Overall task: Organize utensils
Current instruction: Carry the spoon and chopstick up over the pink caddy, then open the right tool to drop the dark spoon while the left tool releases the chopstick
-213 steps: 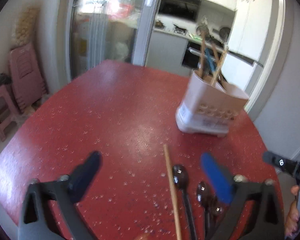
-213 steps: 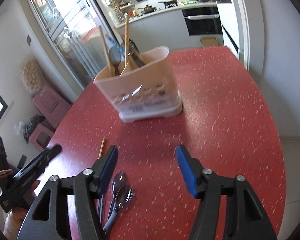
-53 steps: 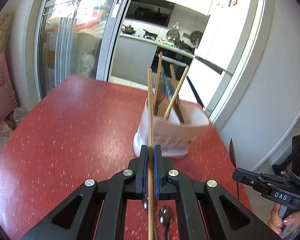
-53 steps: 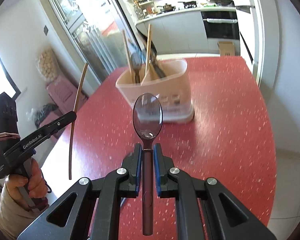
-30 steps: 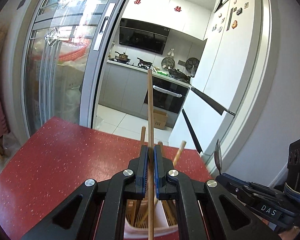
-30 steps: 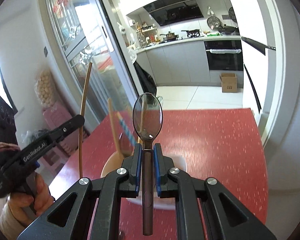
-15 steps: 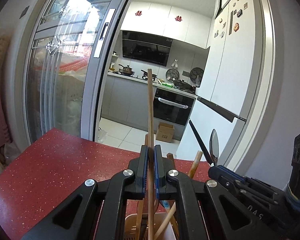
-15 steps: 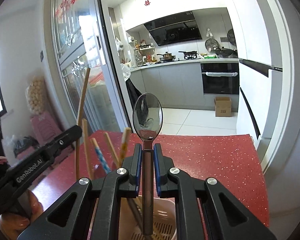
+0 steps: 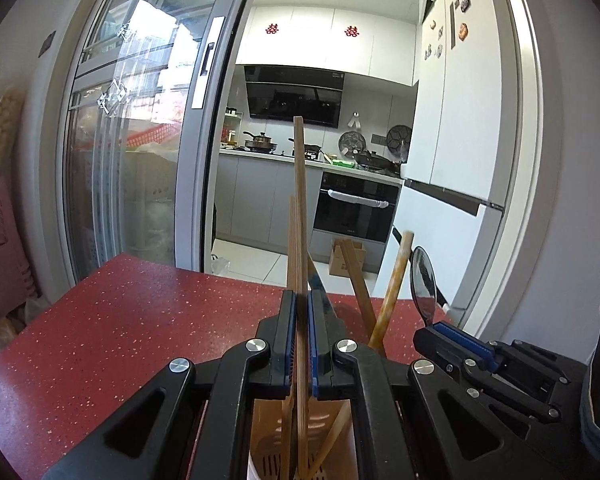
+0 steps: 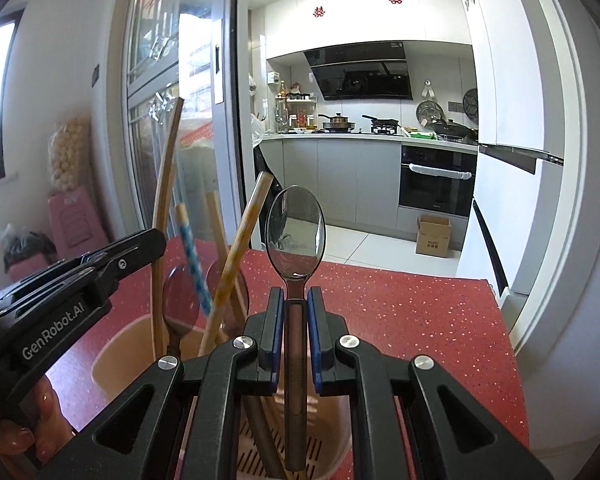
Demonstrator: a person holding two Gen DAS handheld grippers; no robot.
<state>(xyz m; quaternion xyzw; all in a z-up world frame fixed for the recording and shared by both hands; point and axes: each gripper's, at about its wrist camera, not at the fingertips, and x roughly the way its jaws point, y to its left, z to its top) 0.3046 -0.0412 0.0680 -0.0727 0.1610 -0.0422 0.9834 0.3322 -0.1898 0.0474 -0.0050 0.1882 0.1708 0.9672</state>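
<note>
- Lowering into the pale perforated plastic utensil holder (image 10: 112, 364): left gripper (image 9: 299, 312) is pinching a long wooden chopstick (image 9: 300, 200) upright
- Right gripper (image 10: 294, 308) is clamping a shiny metal spoon (image 10: 296, 232), handle tip inside the holder
- Next, probably: parting both jaws so each drops in

A red table (image 9: 120, 320) with tiny light specks stands in front of a big glass door (image 9: 140, 140) with a grey frame, and bright daylight comes in through it. Behind is a kitchen with grey cupboards (image 10: 340, 176), a black oven (image 10: 436, 184), pots on the stove (image 10: 336, 122), a black hood (image 10: 364, 76), white cupboards (image 9: 320, 40) up high and a pale tile floor (image 10: 364, 244) with a cardboard box (image 10: 434, 242) on it. A tall white fridge (image 9: 460, 140) stands on the right, and pink stools (image 10: 76, 216) stand by the white wall (image 10: 48, 80) on the left.
</note>
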